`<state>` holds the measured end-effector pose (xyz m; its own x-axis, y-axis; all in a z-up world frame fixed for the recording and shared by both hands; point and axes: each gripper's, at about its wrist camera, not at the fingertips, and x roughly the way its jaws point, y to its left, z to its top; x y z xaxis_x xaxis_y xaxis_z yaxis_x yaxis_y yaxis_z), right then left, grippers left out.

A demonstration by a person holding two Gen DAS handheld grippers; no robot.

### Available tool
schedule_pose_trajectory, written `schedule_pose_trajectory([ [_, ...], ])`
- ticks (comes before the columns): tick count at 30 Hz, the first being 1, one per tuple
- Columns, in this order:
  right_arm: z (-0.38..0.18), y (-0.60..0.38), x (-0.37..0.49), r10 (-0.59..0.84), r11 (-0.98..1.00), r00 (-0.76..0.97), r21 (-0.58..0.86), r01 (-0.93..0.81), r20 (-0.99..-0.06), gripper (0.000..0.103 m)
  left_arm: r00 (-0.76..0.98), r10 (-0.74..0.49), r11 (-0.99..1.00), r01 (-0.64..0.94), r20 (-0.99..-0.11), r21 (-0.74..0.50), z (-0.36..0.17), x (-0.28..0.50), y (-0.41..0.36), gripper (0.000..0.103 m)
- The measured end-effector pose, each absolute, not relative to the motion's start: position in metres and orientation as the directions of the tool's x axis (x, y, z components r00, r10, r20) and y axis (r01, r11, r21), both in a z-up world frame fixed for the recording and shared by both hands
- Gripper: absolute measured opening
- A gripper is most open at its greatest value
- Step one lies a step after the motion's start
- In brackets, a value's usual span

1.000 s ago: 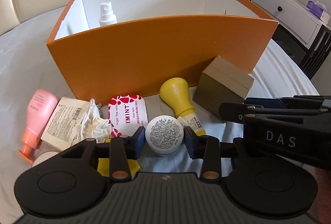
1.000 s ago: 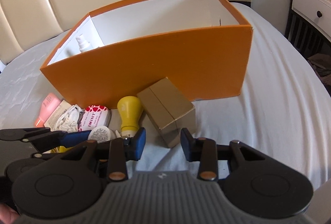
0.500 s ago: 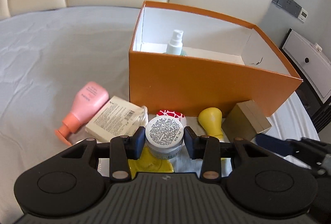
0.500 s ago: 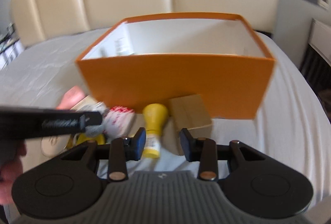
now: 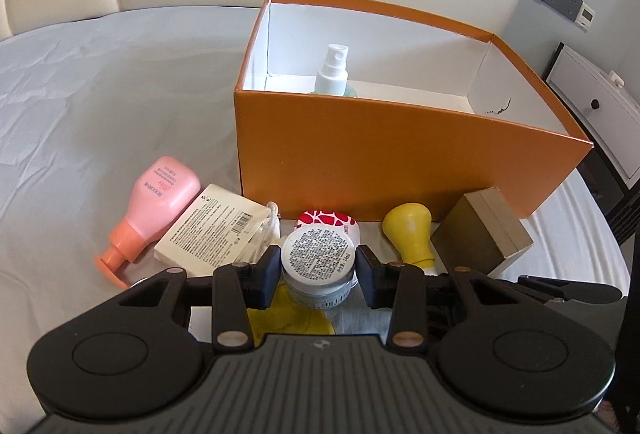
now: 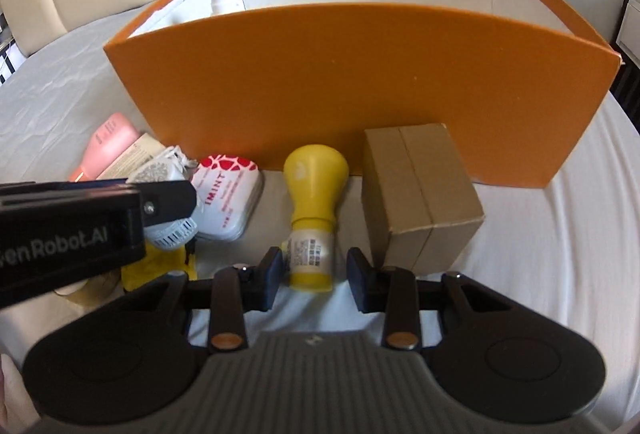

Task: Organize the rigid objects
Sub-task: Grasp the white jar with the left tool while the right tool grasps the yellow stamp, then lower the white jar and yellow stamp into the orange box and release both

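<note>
A small round jar (image 5: 318,261), white-labelled on its lid, is held clamped between the fingers of the left gripper (image 5: 318,268); it has been raised off the bedsheet (image 5: 72,121) since a second ago, when it was merely straddled among the other items, and is now carried at a height from which the interior of the orange box (image 5: 400,169) is overlooked. One item is recorded inside the box: a white spray bottle (image 5: 332,71), upright near the back left corner. Left on the sheet in front of the box: a pink bottle (image 5: 154,205) lying on its side, a flat cream packet (image 5: 212,232), a red-and-white mint tin (image 6: 228,199), a yellow bulb-shaped bottle (image 6: 314,209) and a brown cardboard carton (image 6: 416,189). The right gripper (image 6: 314,276) has been brought forward and down; its fingers are parted on either side of the yellow bottle's capped end, not yet closed on it. The jar is judged ready for transfer over the box's front wall, with the yellow bottle the likely next pick. Five loose items are thus judged outstanding.
</note>
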<state>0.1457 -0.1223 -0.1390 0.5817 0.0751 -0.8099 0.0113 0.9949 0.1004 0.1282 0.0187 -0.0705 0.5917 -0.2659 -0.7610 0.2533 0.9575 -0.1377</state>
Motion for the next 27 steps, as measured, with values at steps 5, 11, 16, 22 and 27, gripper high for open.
schedule_pose_trajectory([
  [5, -0.139, -0.12, 0.145, 0.066, 0.996, 0.6, 0.09, 0.01, -0.797, 0.021, 0.592, -0.265, 0.958, 0.254, -0.761, -0.136, -0.071, 0.128, 0.018, 0.045],
  [11, -0.125, -0.123, 0.132, 0.083, 0.994, 0.649, 0.106, -0.004, -0.756, 0.02, 0.6, -0.256, 0.958, 0.259, -0.757, -0.119, -0.069, 0.126, 0.017, 0.045],
  [16, -0.105, -0.117, 0.114, 0.078, 0.997, 0.703, 0.052, -0.058, -0.707, 0.02, 0.624, -0.263, 0.957, 0.267, -0.736, -0.116, -0.063, 0.119, 0.017, 0.045],
  [22, -0.079, -0.12, 0.096, 0.054, 0.996, 0.766, -0.016, -0.084, -0.641, 0.02, 0.66, -0.311, 0.947, 0.278, -0.684, -0.162, -0.047, 0.11, 0.023, 0.045],
  [27, -0.056, -0.124, 0.092, 0.064, 0.995, 0.799, -0.022, -0.095, -0.598, 0.02, 0.698, -0.337, 0.938, 0.311, -0.632, -0.156, -0.021, 0.102, 0.027, 0.045],
])
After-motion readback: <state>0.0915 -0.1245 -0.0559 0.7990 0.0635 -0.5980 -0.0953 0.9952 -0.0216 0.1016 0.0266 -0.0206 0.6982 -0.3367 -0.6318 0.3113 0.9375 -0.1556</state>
